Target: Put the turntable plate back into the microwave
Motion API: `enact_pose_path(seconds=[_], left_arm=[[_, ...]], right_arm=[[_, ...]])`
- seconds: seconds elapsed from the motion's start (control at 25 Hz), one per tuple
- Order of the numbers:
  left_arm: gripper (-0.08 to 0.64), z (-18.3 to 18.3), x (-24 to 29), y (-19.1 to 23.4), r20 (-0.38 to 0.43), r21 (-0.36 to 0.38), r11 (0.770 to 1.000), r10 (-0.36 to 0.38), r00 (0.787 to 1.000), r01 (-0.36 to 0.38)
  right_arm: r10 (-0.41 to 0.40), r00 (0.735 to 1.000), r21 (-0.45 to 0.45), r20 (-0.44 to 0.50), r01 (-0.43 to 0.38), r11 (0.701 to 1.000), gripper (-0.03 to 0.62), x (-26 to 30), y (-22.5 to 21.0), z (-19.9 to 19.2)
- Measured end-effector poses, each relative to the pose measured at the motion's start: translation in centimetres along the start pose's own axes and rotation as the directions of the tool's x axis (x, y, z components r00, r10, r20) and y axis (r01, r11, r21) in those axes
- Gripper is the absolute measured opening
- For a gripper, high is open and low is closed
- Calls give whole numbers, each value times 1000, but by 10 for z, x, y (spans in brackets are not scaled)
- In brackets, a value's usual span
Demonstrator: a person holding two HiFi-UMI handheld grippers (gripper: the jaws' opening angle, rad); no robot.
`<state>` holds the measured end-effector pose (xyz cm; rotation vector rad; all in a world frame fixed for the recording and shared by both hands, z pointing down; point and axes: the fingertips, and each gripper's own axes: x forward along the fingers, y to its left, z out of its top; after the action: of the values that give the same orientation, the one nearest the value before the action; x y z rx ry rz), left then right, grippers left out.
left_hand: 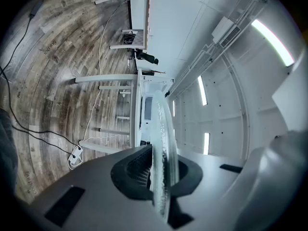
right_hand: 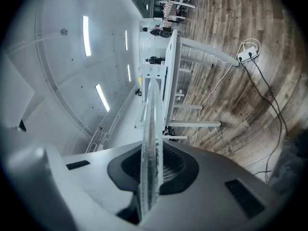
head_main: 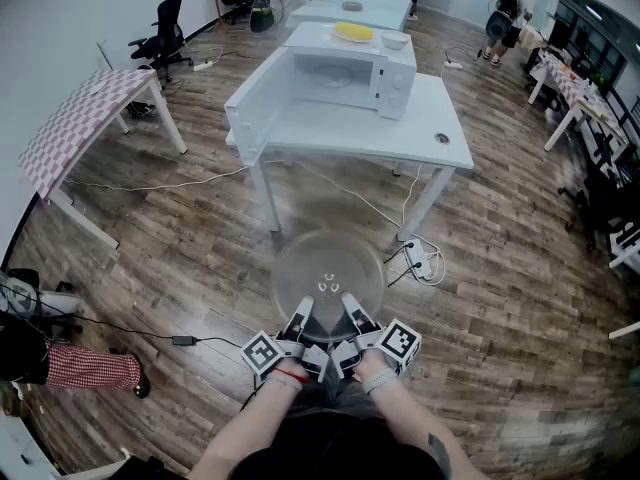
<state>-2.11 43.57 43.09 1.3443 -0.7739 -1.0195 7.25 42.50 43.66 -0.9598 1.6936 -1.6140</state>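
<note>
1 clear round glass turntable plate (head_main: 328, 273) hung level above the wooden floor, well in front of the 1 white microwave (head_main: 350, 76) and apart from it. 2 grippers held it side by side at the rim farthest from the microwave. The left gripper (head_main: 300, 316) had its 2 jaws clenched on the plate's edge, which showed as glass pinched between the dark pads in the left gripper view (left_hand: 161, 148). The right gripper (head_main: 352, 310) gripped the same edge the same way (right_hand: 149, 148). The microwave stood on 1 white table (head_main: 445, 133) with its door (head_main: 252, 108) swung wide open. On top of the microwave lay 1 yellow item (head_main: 353, 31) and 1 white bowl (head_main: 395, 40). Left of the microwave stood 1 table with a red-checked cloth (head_main: 80, 123).
</note>
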Motion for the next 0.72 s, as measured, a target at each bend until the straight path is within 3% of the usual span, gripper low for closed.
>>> enact_pose_path(seconds=[0.4,0.72], left_arm=[[31,17,30,2,9,-7,1000,-8,1000,8],[31,46,92,8,-12,-13,1000,-6,1000,6]], right_arm=[[5,1000,-11,-12,-5,1000,40,32,-1,16],[5,1000,-5,8,-5,1000,40,88,-2,53]])
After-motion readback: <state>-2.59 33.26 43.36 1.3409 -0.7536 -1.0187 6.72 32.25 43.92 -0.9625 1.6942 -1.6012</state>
